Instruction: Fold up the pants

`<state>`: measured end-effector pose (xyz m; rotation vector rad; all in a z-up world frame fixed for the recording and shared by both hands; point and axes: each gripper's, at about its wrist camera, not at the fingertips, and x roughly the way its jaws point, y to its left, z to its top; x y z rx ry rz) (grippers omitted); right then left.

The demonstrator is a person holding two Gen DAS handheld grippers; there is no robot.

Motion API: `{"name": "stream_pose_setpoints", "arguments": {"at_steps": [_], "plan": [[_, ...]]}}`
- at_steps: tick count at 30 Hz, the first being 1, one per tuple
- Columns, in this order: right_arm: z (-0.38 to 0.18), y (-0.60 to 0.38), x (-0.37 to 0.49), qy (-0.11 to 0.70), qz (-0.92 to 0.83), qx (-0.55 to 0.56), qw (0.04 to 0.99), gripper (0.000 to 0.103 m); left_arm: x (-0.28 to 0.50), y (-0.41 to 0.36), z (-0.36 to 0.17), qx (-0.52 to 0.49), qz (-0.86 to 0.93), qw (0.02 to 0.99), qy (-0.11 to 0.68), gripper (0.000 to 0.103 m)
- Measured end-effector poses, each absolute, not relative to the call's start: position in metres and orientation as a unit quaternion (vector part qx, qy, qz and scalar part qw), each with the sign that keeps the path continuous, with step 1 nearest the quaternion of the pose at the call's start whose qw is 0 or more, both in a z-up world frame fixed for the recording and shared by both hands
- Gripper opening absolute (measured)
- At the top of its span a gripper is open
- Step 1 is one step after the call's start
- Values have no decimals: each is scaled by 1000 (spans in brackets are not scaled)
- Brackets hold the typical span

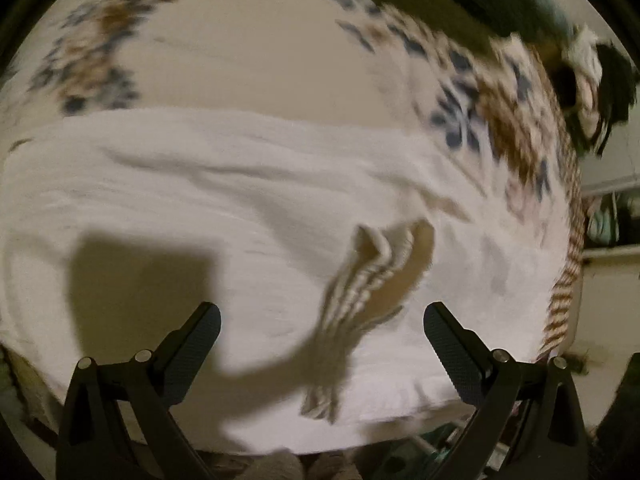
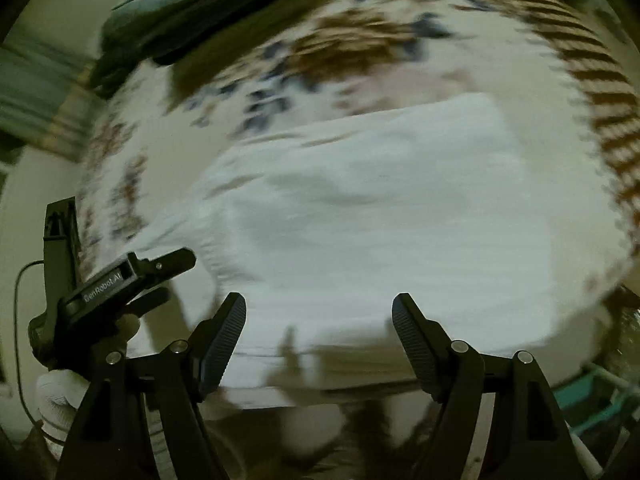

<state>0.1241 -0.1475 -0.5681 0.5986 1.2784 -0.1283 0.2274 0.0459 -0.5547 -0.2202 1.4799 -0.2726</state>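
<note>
White pants (image 1: 224, 208) lie spread across a bed with a floral cover (image 1: 224, 52). A bunched striped part, perhaps the waistband (image 1: 360, 280), is folded up near the front edge. My left gripper (image 1: 322, 316) hangs open above the pants, touching nothing. In the right wrist view the pants (image 2: 380, 208) fill the middle. My right gripper (image 2: 319, 306) is open above their near edge and holds nothing. The left gripper (image 2: 168, 276) shows at the left of that view, held by a white-gloved hand (image 2: 60, 396). Both views are motion-blurred.
A dark green pillow or blanket (image 2: 192, 8) lies at the head of the bed. A pile of dark and white clothes (image 1: 592, 76) sits at the far right corner. A teal rack (image 2: 600, 396) stands beside the bed's near edge.
</note>
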Motion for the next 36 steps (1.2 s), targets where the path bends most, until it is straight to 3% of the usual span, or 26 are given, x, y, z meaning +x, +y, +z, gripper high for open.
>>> {"name": "stream_pose_setpoints", "arguments": {"at_steps": [1,3,4,7,10,11,22,24,26,28,32,36], "plan": [[-573,-158,124,592,-73,275,754,78,226,39,-558,-91,-126,725,671,96],[-580,-170,126,601,-98,266,747,78,221,22,-562,-58,-130,734,664,61],[-586,-175,127,606,-112,258,744,78,221,14,-564,-40,-135,739,659,28],[-598,-182,130,631,-153,226,727,79,211,0,-560,3,-153,757,636,8],[-610,-180,138,653,-175,192,711,96,204,13,-547,-19,-159,763,627,7],[-611,-178,140,655,-179,184,711,98,201,16,-541,-22,-160,765,624,7],[-611,-155,161,660,-164,148,718,99,211,33,-557,-65,-138,736,660,12],[-607,-153,162,661,-158,152,718,99,207,44,-542,-97,-131,736,657,24],[-605,-151,164,661,-150,158,718,98,198,65,-523,-137,-126,744,642,56],[-602,-144,166,664,-139,161,717,98,186,97,-506,-190,-115,753,620,67],[-595,-125,169,670,-115,147,718,99,154,192,-498,-297,-15,761,577,68],[-598,-104,177,681,-101,120,716,99,124,277,-537,-417,92,718,550,66]]}}
